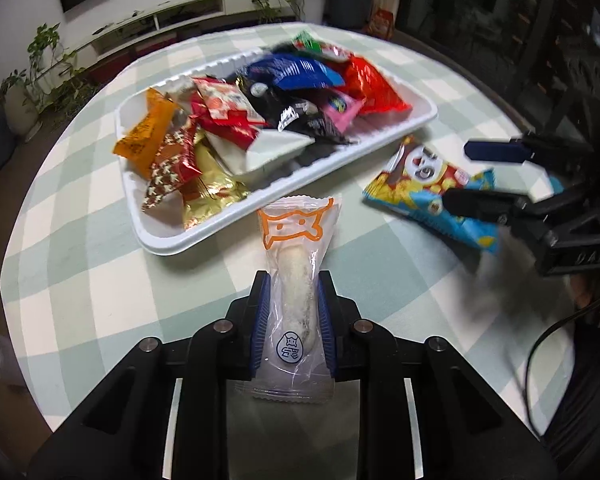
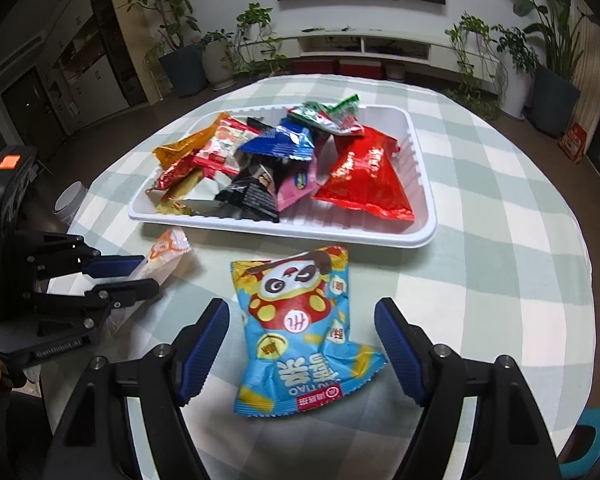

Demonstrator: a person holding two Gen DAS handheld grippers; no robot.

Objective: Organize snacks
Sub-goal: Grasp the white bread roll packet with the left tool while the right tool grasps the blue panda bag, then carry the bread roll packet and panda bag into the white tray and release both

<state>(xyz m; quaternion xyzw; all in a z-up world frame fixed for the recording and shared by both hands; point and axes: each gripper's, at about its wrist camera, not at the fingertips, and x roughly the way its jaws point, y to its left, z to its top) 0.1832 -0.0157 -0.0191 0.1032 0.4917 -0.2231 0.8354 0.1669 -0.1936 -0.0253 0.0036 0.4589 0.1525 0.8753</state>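
Blurring softens the far end of the white tray (image 1: 380,136) in the left wrist view, so the green packet (image 1: 312,42) and the blue packet (image 1: 296,74) there lose their print. Overlap hides much else: the black packet (image 2: 252,192) lies under the blue one, and a pink packet (image 2: 298,184) shows only one corner between the black one and the red bag (image 2: 364,176). What fills the pale wrapper under the gold packet (image 1: 208,196) cannot be made out.

The left gripper (image 1: 292,284) has its jaws pressed in on the clear cat-print pouch (image 1: 296,264), pinching it around its middle; the blue pads (image 1: 262,312) dent the film on both sides. That pouch is see-through with an orange cat outline at its far end, a small blue logo near its near end, and a pale oblong roll inside. Its near seal lies back between the gripper's arms, and its far end reaches just short of the tray's near rim.

The right gripper (image 2: 302,320) has its jaws spread wide, one on either side of the panda snack bag (image 2: 300,332), touching neither edge. This bag lies flat and crumpled on the green-and-white checked surface (image 2: 500,260), just ahead of the jaws and short of the tray. It is sky blue with a panda face, red and yellow shapes, and Chinese lettering that reads upside down from the right wrist.
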